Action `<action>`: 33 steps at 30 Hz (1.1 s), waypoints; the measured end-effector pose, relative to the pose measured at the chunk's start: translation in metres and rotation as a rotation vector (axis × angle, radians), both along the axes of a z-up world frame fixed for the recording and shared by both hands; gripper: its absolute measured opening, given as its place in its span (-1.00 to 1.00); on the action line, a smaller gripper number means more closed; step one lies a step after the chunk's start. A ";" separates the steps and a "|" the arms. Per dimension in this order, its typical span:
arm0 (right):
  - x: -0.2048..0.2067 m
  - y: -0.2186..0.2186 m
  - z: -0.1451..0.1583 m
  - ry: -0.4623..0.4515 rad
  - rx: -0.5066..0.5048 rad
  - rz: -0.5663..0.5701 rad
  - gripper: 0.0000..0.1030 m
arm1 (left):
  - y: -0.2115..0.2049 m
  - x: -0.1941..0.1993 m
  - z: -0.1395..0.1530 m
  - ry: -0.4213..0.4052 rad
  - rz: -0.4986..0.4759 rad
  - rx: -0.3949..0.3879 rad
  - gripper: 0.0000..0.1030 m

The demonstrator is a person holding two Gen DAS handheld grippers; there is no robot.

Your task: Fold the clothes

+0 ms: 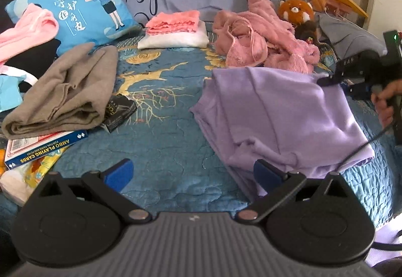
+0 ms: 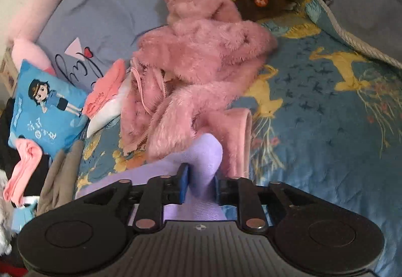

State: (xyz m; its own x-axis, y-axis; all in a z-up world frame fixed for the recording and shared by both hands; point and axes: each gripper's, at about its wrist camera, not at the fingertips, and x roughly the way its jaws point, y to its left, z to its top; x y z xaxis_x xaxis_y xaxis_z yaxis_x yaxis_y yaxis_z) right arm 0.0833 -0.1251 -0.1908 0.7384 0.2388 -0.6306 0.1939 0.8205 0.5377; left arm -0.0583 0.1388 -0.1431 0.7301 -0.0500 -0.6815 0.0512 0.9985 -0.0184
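A lilac garment [image 1: 281, 111] lies partly folded on the blue bedspread [image 1: 160, 141], right of centre in the left wrist view. My left gripper [image 1: 193, 174] hovers open over the bedspread, its right pad at the garment's near edge, nothing between the pads. My right gripper [image 1: 326, 81] comes in from the right, a hand behind it, at the garment's far right corner. In the right wrist view a bunched fold of the lilac garment [image 2: 204, 159] stands up between the blue pads, and my right gripper [image 2: 201, 185] is shut on it.
A fluffy pink garment heap [image 1: 261, 33] lies just behind the lilac one. A grey folded garment [image 1: 65, 96], a card box [image 1: 47, 149] and a dark box [image 1: 120, 111] sit left. Folded pink and white clothes [image 1: 173, 31], a blue cushion [image 1: 75, 0] and a plush toy [image 1: 296, 10] line the back.
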 end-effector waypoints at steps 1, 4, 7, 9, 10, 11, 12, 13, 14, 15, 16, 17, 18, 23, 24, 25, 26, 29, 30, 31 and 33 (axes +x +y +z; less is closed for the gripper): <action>-0.003 0.000 0.006 -0.016 -0.011 -0.005 -0.42 | 0.001 -0.001 0.000 -0.003 0.003 -0.001 0.99; -0.028 -0.002 0.030 -0.125 -0.071 -0.033 -0.36 | 0.002 -0.002 0.002 -0.016 0.014 -0.008 0.99; -0.060 0.010 0.050 -0.212 -0.115 0.075 -0.36 | 0.006 -0.003 0.004 -0.034 0.021 -0.028 0.99; -0.078 0.033 0.055 -0.251 -0.162 0.254 -0.36 | 0.007 -0.004 0.006 -0.048 0.022 -0.044 0.99; -0.085 0.047 0.055 -0.260 -0.182 0.351 -0.36 | 0.008 -0.004 0.007 -0.053 0.023 -0.049 0.99; -0.092 0.061 0.054 -0.269 -0.201 0.449 -0.36 | 0.008 -0.004 0.007 -0.054 0.026 -0.051 0.99; -0.098 0.075 0.051 -0.270 -0.208 0.526 -0.36 | 0.008 -0.004 0.007 -0.054 0.030 -0.054 0.99; -0.102 0.089 0.047 -0.267 -0.208 0.593 -0.36 | 0.009 -0.003 0.007 -0.048 0.034 -0.058 0.99; -0.102 0.101 0.039 -0.248 -0.202 0.631 -0.36 | 0.010 -0.002 0.006 -0.041 0.038 -0.061 0.99; -0.100 0.112 0.031 -0.222 -0.194 0.656 -0.37 | 0.010 -0.002 0.005 -0.035 0.041 -0.065 0.99; -0.098 0.122 0.022 -0.191 -0.183 0.673 -0.39 | 0.011 -0.002 0.005 -0.032 0.045 -0.065 0.99; -0.097 0.132 0.014 -0.157 -0.178 0.688 -0.38 | 0.011 -0.001 0.005 -0.030 0.048 -0.066 0.99; -0.095 0.142 0.005 -0.123 -0.176 0.703 -0.26 | 0.011 -0.001 0.004 -0.030 0.050 -0.066 0.99; -0.099 0.153 0.009 -0.123 -0.233 0.724 -0.12 | 0.012 -0.002 0.004 -0.031 0.057 -0.065 0.99; -0.098 0.149 0.014 -0.126 -0.219 0.715 -0.17 | 0.011 -0.003 0.004 -0.033 0.057 -0.065 0.99; -0.100 0.143 0.020 -0.143 -0.214 0.689 -0.17 | 0.011 -0.003 0.005 -0.036 0.054 -0.065 0.99; -0.104 0.136 0.026 -0.164 -0.213 0.655 -0.17 | 0.011 -0.004 0.005 -0.039 0.051 -0.065 0.99; -0.114 0.114 0.041 -0.205 -0.258 0.537 -0.15 | 0.010 -0.006 0.007 -0.048 0.046 -0.065 0.99; -0.118 0.106 0.043 -0.203 -0.292 0.483 -0.14 | 0.010 -0.006 0.008 -0.050 0.047 -0.068 0.99; -0.121 0.098 0.043 -0.192 -0.322 0.427 -0.13 | 0.010 -0.006 0.009 -0.052 0.048 -0.071 0.99; -0.124 0.083 0.035 -0.131 -0.367 0.306 -0.11 | 0.010 -0.006 0.011 -0.057 0.047 -0.077 0.99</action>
